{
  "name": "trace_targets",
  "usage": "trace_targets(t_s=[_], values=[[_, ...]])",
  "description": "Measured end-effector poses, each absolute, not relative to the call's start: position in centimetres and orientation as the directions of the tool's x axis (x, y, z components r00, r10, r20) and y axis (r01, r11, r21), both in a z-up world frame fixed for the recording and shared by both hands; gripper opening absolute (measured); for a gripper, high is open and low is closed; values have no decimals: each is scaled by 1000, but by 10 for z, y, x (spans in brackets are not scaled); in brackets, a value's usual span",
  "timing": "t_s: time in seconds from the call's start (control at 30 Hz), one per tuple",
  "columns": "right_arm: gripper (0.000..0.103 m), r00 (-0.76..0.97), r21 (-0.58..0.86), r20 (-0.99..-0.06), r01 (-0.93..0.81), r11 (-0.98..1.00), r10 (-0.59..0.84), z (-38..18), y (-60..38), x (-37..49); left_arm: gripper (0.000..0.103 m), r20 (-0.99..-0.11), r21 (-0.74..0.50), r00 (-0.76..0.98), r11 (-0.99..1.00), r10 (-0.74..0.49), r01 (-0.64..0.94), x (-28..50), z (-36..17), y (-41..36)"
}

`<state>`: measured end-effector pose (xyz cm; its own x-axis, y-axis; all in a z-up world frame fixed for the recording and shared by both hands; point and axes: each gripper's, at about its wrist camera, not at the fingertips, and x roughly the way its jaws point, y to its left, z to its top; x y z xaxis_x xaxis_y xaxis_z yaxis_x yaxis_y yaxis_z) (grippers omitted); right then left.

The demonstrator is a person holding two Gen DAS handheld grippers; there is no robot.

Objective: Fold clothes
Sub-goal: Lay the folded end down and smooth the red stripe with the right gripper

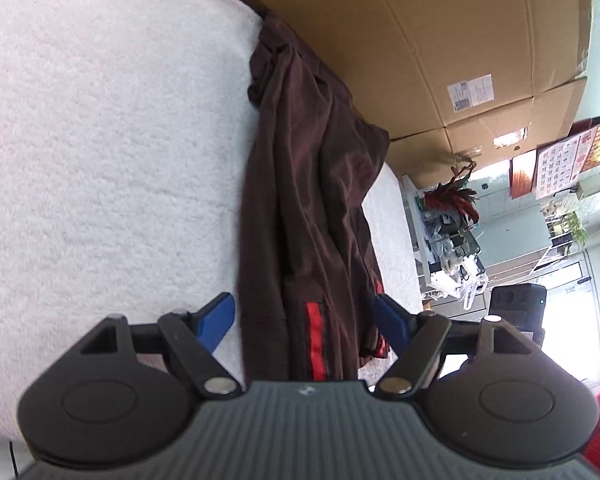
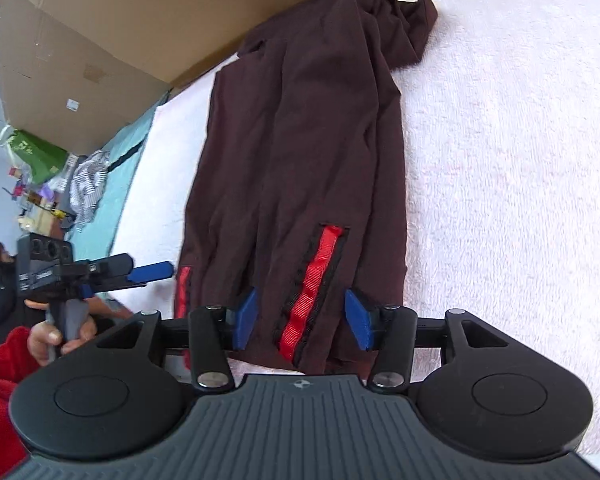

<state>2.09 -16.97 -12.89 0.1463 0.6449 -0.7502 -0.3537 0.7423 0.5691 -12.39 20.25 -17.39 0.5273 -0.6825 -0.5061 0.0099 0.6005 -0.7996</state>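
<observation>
White fleece (image 2: 500,160) carries our dark trousers (image 2: 300,140), lying long beside cardboard boxes (image 1: 440,40). We spread the left gripper (image 1: 304,320) and the right gripper (image 2: 300,320) wide over the red-striped hems, gripping nothing.

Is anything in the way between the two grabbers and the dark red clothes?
Nothing visible is. The left gripper and right gripper both have open jaws right at the near end of the maroon garment, lying on the white fleece cover.
</observation>
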Motion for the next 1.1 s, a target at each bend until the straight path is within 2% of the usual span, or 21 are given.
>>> trace_targets(t_s=[0.03,0.07,0.2,0.33,0.43,0.5,0.57,0.67,0.8,0.87,0.9,0.93,1.0,1.07,1.1], values=[[34,164,555,-752,-364,748,638,-129,-167,20,76,-507,-795,527,606,-682,21,-125,-171,200],[13,183,540,-753,-375,753,632,-127,-164,18,77,-511,-783,524,621,-681,44,-126,-167,197],[10,262,478,-755,-407,778,601,-114,-165,11,80,-526,-736,507,664,-683,131,-132,-151,185],[12,301,418,-777,-410,810,553,-119,-170,11,81,-526,-703,503,683,-686,197,-136,-140,170],[18,288,407,-796,-395,823,532,-137,-172,16,81,-560,-653,498,722,-663,227,-135,-131,152],[25,309,391,-800,-380,838,514,-138,-173,18,82,-591,-596,502,761,-632,256,-134,-125,140],[41,321,444,-771,-349,826,550,-128,-181,18,84,-601,-571,511,777,-615,265,-134,-121,130],[45,275,484,-745,-405,776,608,-122,-173,18,87,-624,-546,524,803,-580,237,-131,-121,115],[42,188,524,-711,-501,689,677,-116,-156,19,89,-673,-509,531,843,-514,171,-123,-131,103],[40,149,454,-759,-578,678,634,-126,-140,18,89,-693,-483,544,865,-472,134,-124,-134,102],[38,133,409,-788,-618,672,602,-135,-132,18,89,-712,-457,549,882,-439,113,-126,-134,102],[26,117,398,-798,-636,661,592,-140,-132,19,87,-727,-431,554,898,-406,92,-128,-135,104],[25,84,428,-791,-631,646,606,-141,-139,24,87,-745,-393,568,918,-349,49,-137,-135,108],[18,62,439,-801,-617,654,596,-136,-146,31,85,-757,-376,577,926,-306,-3,-147,-137,115],[18,62,447,-792,-620,645,608,-131,-149,31,82,-763,-368,581,929,-283,-30,-152,-138,118]])
